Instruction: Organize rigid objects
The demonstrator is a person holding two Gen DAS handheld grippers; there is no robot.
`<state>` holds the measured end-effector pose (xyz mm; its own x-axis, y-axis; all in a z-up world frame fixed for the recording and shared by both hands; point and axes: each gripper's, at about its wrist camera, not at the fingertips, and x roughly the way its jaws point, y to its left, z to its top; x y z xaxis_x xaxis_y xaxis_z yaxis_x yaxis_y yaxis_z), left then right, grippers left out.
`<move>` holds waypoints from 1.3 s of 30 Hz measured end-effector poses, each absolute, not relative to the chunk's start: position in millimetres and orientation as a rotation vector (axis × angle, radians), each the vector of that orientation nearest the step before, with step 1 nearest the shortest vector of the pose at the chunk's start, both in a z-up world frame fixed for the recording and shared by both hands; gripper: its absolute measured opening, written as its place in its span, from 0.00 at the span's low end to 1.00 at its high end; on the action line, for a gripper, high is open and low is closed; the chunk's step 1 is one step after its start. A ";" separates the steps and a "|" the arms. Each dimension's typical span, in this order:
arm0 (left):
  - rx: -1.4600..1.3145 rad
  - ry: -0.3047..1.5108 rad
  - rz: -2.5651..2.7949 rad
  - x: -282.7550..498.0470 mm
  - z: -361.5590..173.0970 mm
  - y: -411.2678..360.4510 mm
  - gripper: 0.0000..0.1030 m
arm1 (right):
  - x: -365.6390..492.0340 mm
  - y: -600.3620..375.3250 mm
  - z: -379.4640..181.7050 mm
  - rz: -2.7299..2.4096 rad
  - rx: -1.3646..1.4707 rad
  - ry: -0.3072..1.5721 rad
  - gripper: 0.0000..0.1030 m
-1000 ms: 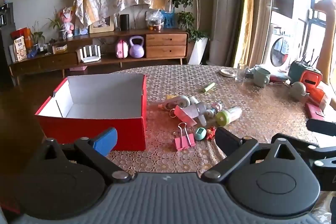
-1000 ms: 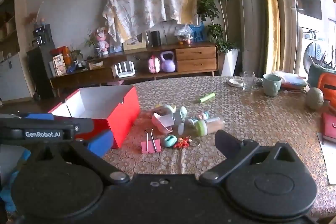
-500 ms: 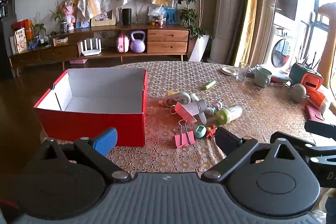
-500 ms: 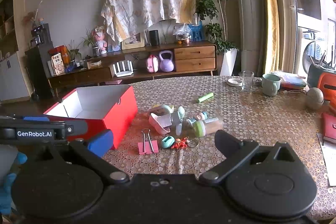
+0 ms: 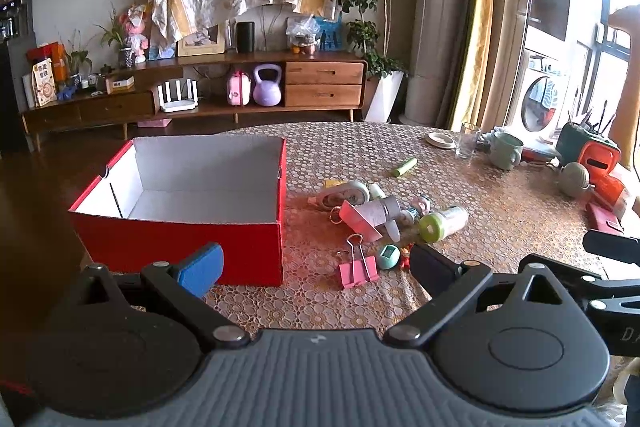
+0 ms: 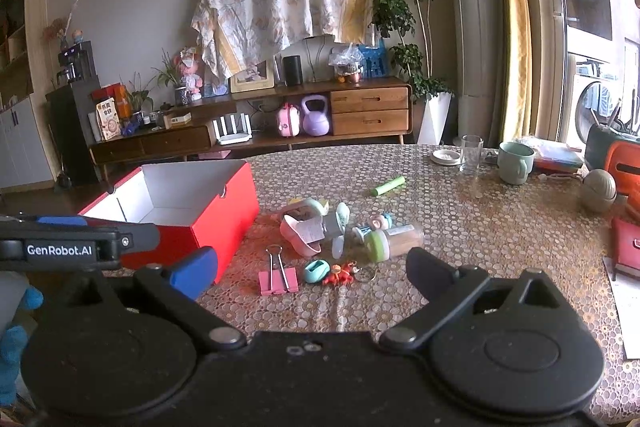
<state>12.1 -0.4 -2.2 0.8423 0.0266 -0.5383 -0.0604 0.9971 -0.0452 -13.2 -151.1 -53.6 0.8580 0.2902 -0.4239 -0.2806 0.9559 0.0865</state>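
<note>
Left gripper (image 5: 316, 269): jaws wide, holding nothing, held above the near table edge. Right gripper (image 6: 312, 273): likewise wide and empty. The left unit shows at the left edge of the right wrist view.

Just beyond the fingertips, on the patterned tablecloth (image 6: 480, 227): pink binder clip (image 5: 357, 267) lying flat, wire handles pointing away. Right of it, a small teal oval item (image 5: 388, 256), then a little red trinket (image 6: 338, 274) with a key ring, close together.

Next out, the main clutter, items touching or overlapping: green-capped clear bottle (image 5: 442, 223) on its side; pink scoop-shaped piece (image 6: 300, 237) with a white label across it; tape-dispenser-like white item (image 5: 347, 193) at the far left of the pile; small figurine (image 6: 378, 223) among them, detail too small to read.

Left of the pile: red cardboard box (image 5: 180, 235), open top, white interior, nothing inside. Its right wall sits near the pile, apart from it.

Farther out, alone: green highlighter (image 5: 404, 167).

Far right of table: drinking glass (image 5: 466, 145), pale green mug (image 5: 506, 150), small white dish (image 5: 440, 139).

Beyond the table: wooden sideboard (image 5: 324, 85) with a purple kettlebell (image 5: 267, 91).
</note>
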 end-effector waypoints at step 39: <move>0.031 0.681 -0.072 107.5 -56.5 -29.5 0.97 | 111.5 -178.1 -95.3 0.250 -0.040 0.590 0.90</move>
